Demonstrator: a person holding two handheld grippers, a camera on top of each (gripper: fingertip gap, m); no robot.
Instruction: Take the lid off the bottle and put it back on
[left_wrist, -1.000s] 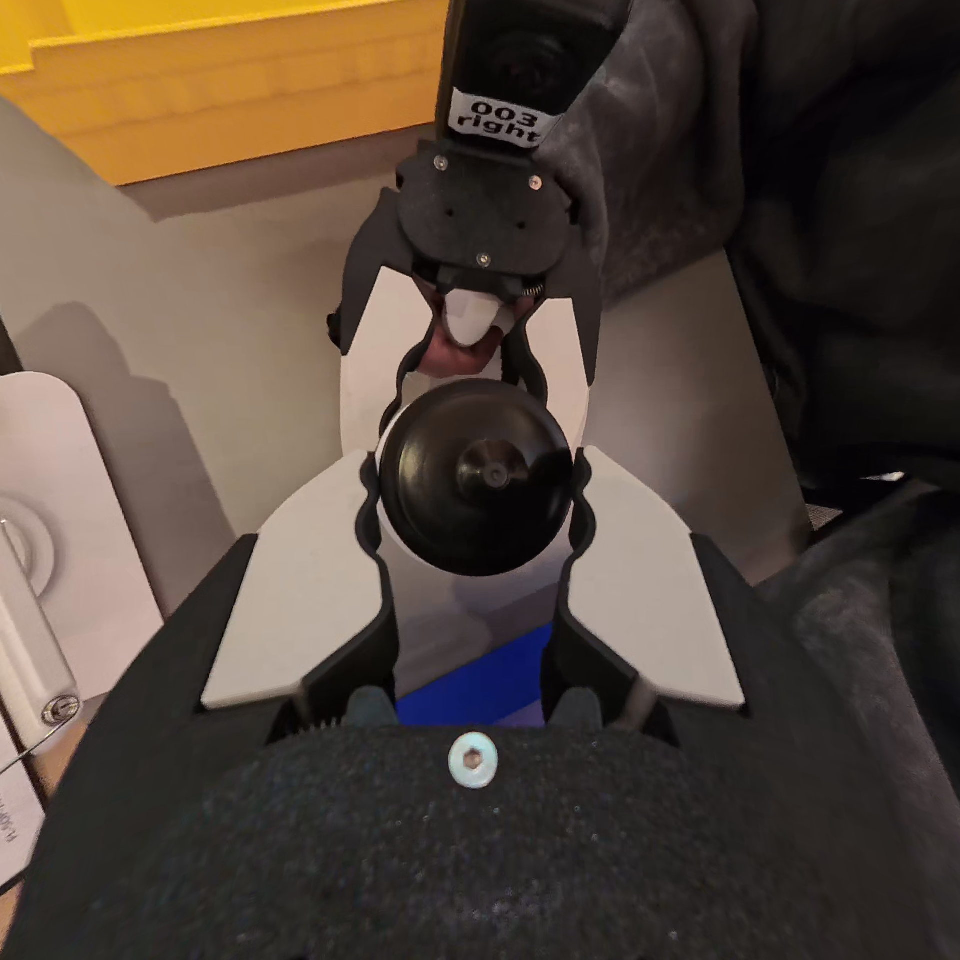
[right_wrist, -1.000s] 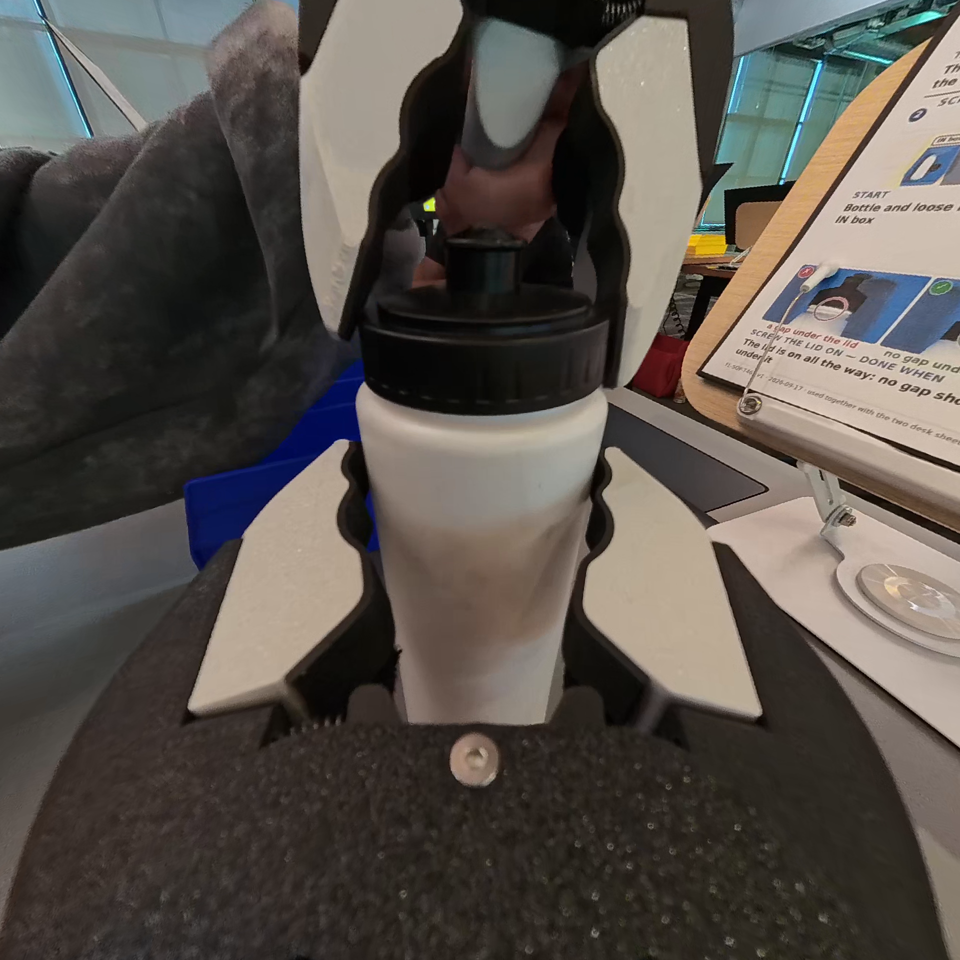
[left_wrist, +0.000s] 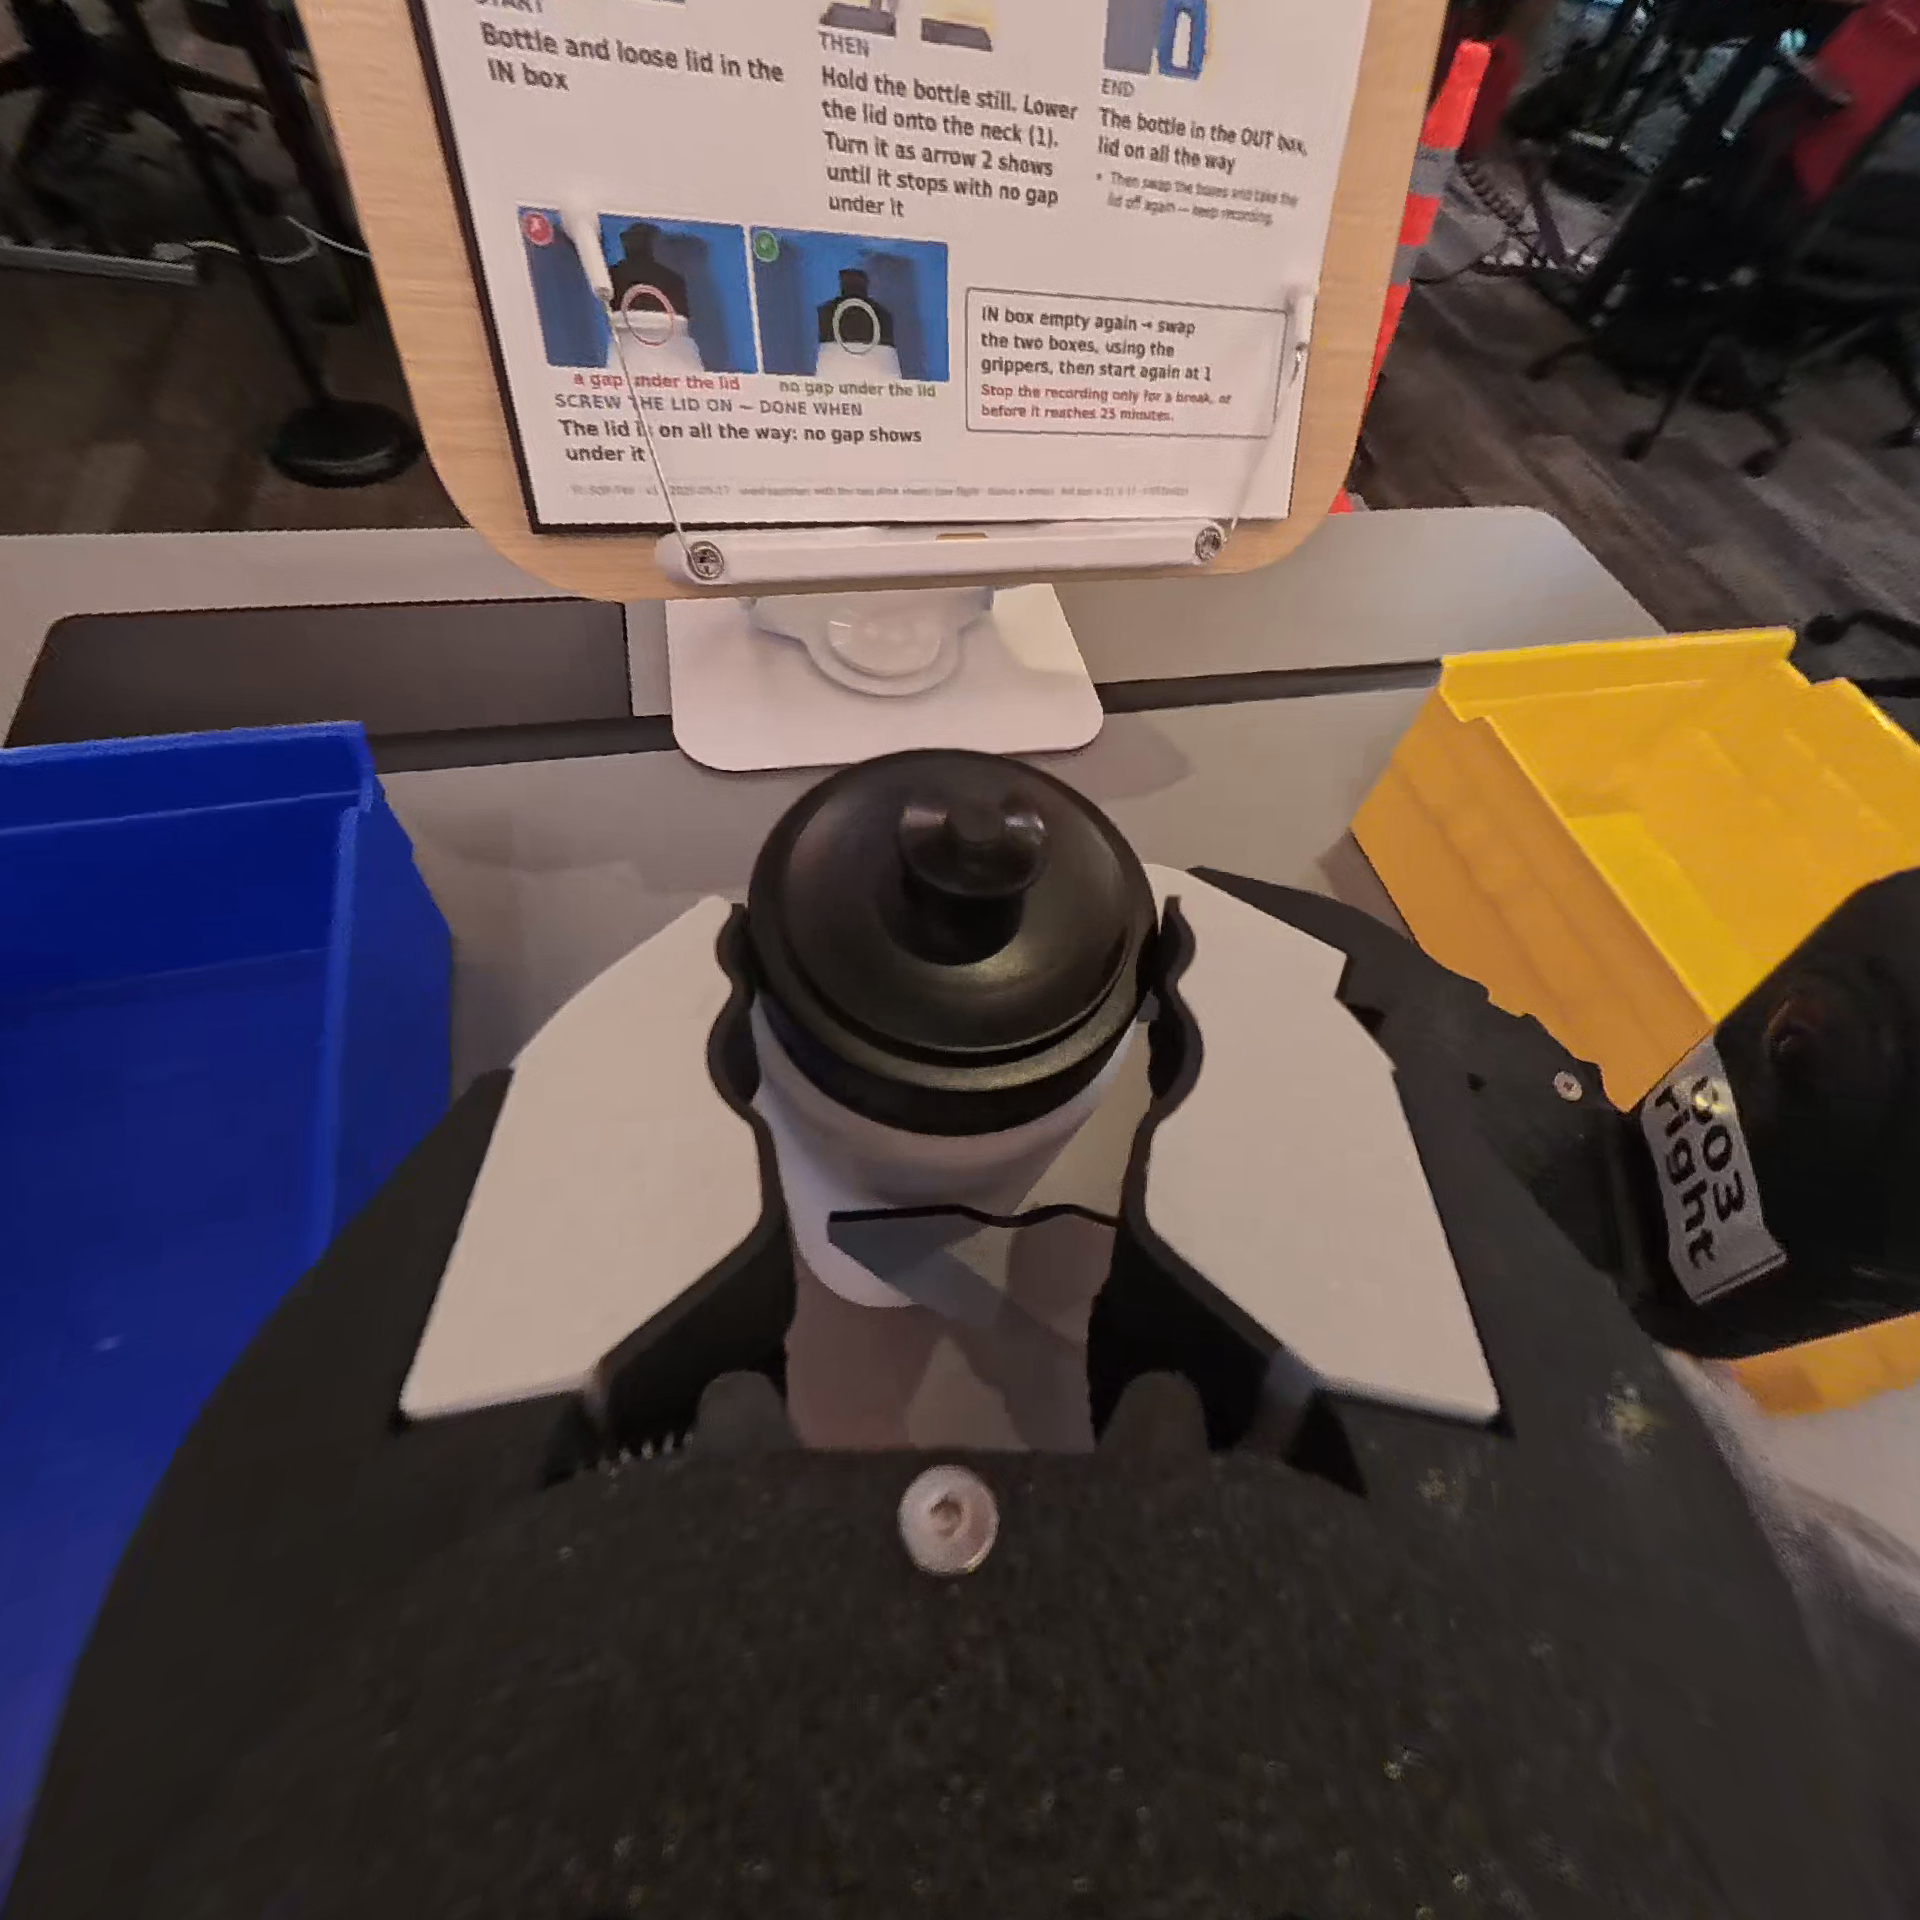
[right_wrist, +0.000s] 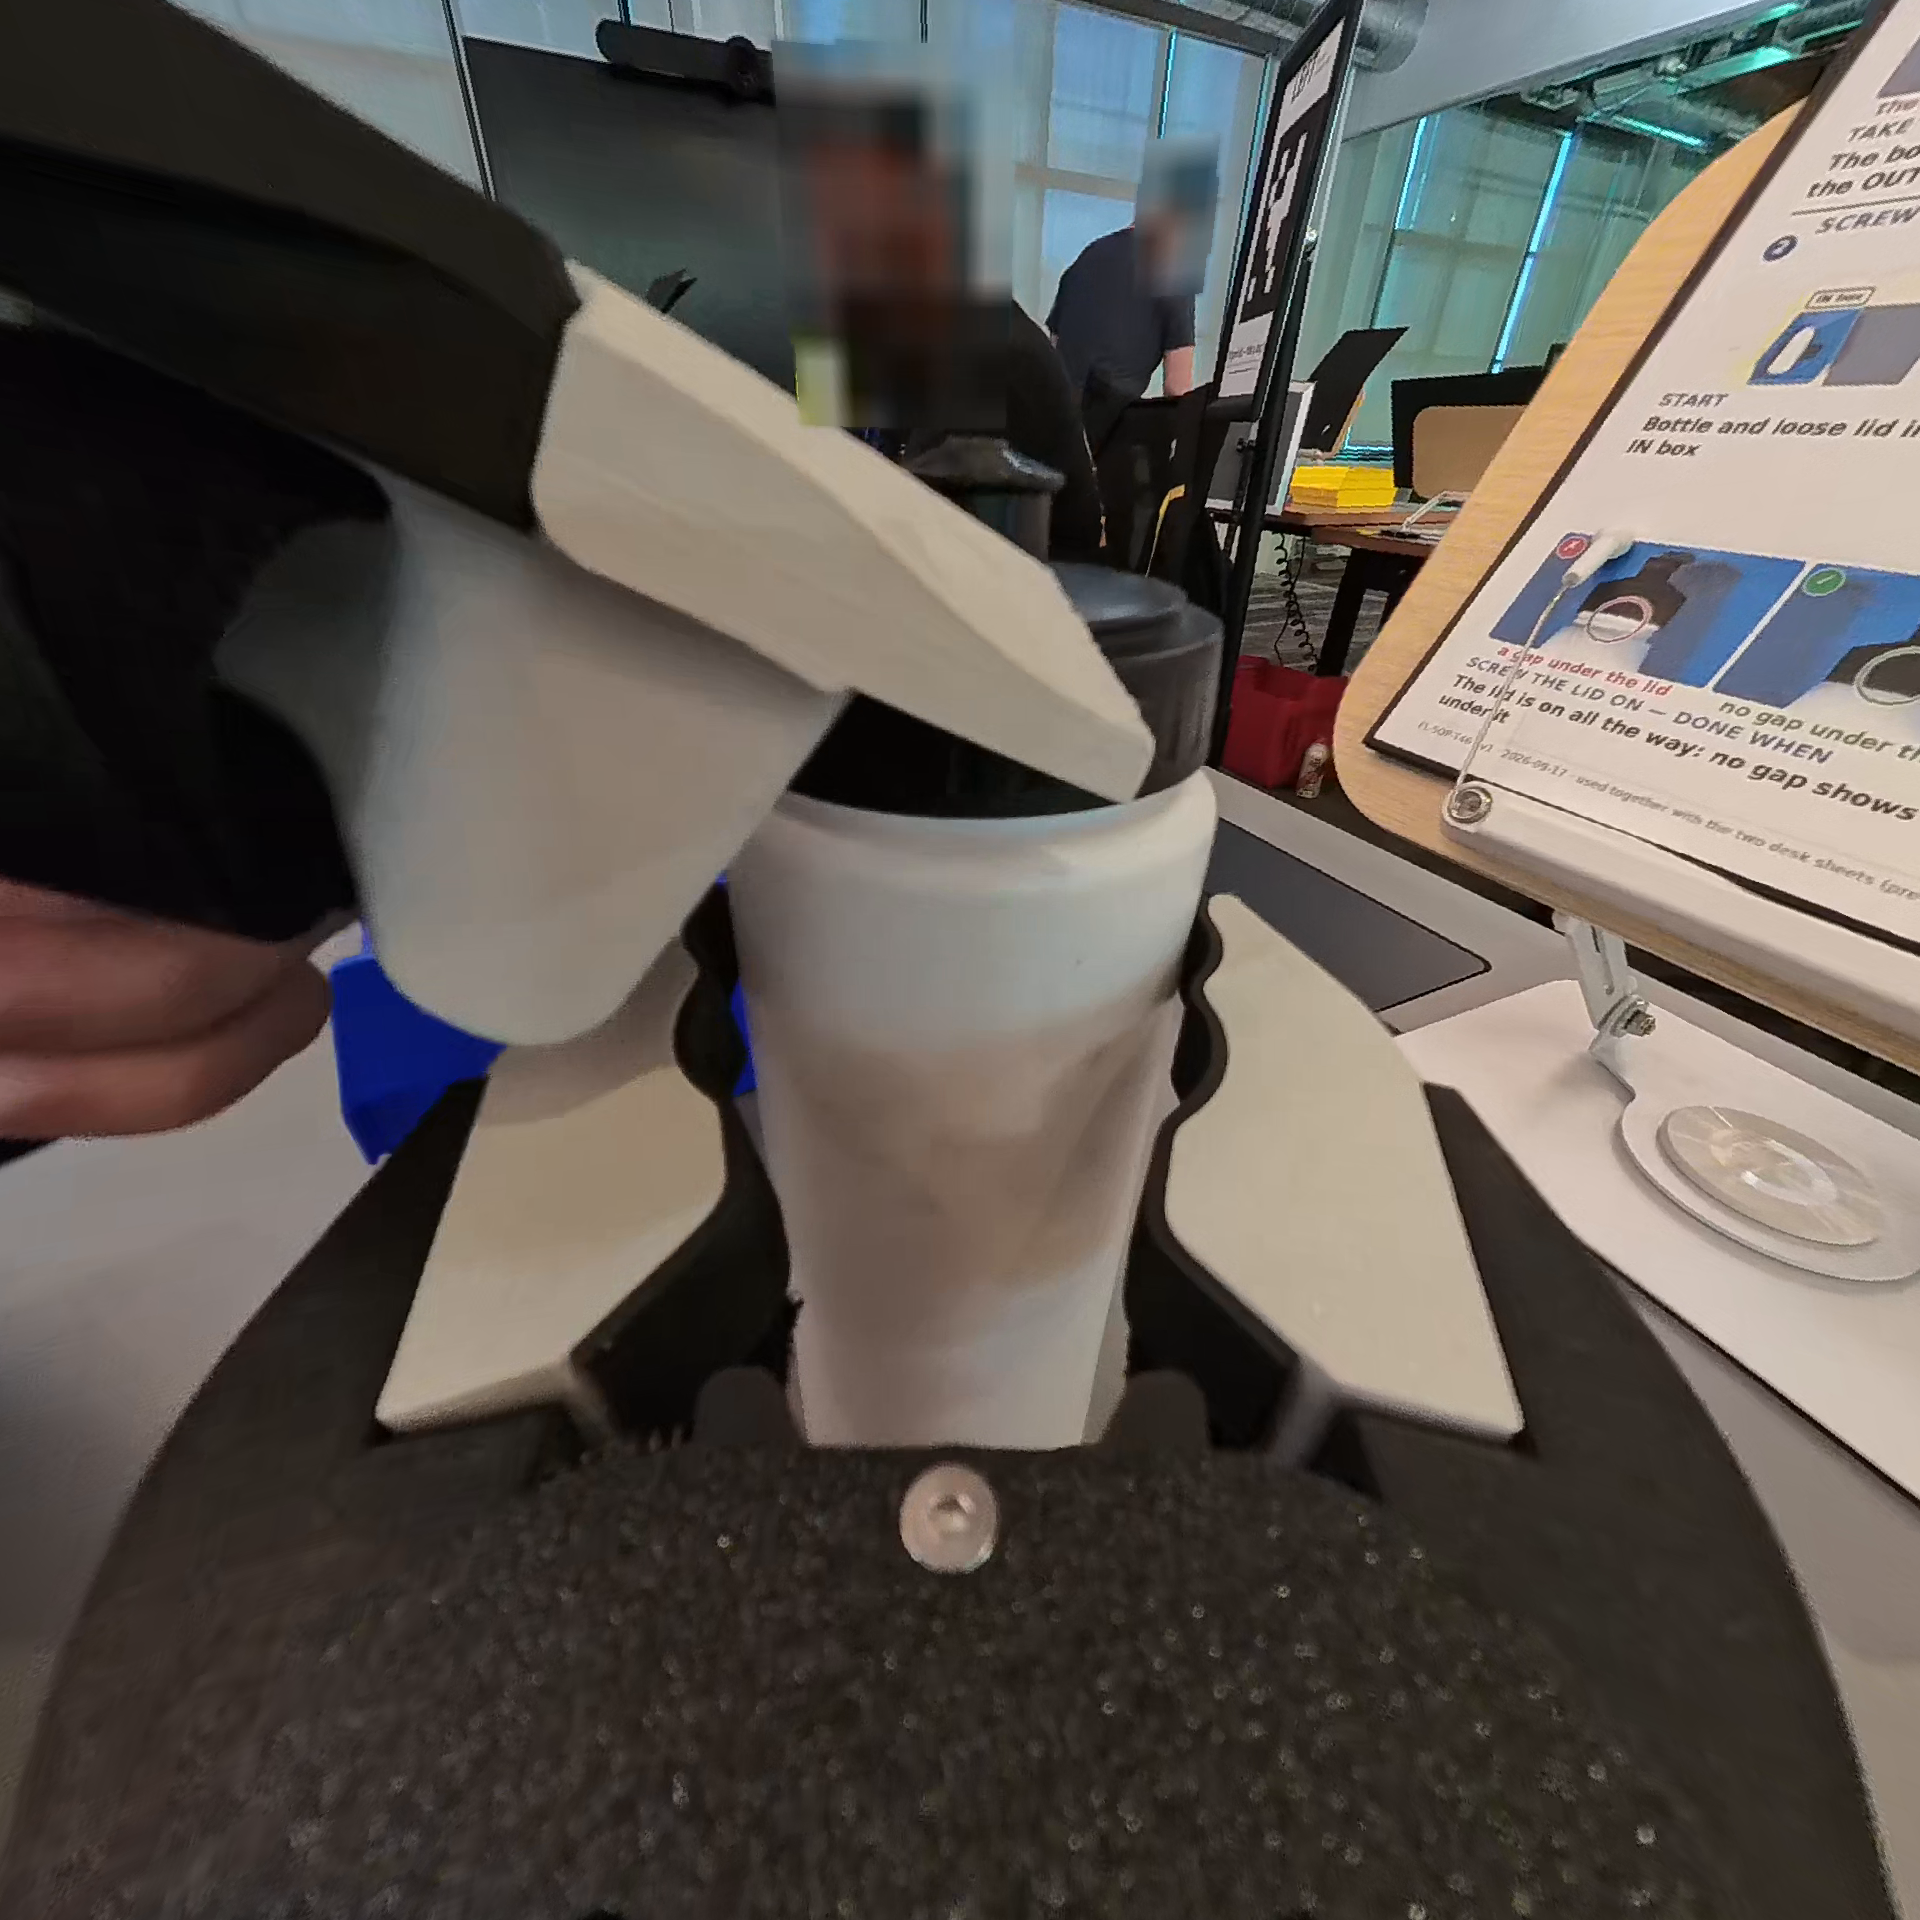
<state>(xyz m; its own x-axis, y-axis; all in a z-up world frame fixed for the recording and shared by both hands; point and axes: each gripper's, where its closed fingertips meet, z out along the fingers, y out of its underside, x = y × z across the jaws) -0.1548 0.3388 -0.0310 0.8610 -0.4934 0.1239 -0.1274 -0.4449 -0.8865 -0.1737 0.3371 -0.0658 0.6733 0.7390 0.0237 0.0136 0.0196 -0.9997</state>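
Note:
The white bottle (right_wrist: 956, 1091) stands upright with its body between the fingers of my right gripper (right_wrist: 956, 1039), which is shut on it. The black lid (left_wrist: 951, 935), with a spout on top, sits on the bottle's neck. My left gripper (left_wrist: 951, 935) is shut on the lid's rim from above at a slant. In the right wrist view one left gripper finger (right_wrist: 810, 561) crosses in front of the lid (right_wrist: 1174, 644) and hides most of it. I cannot tell how tightly the lid sits. The right gripper's black body (left_wrist: 1558, 1122) shows at the right of the left wrist view.
A blue bin (left_wrist: 177, 987) stands on the left of the grey table and a yellow bin (left_wrist: 1662, 831) on the right. An instruction board (left_wrist: 883, 312) on a white stand (left_wrist: 883, 707) stands just behind the bottle. A hand (right_wrist: 125, 1018) shows at the left. People stand far behind.
My left gripper has swung round the lid: it looked straight down on it, and now it tilts in from the side facing the board. The right gripper still holds the bottle.

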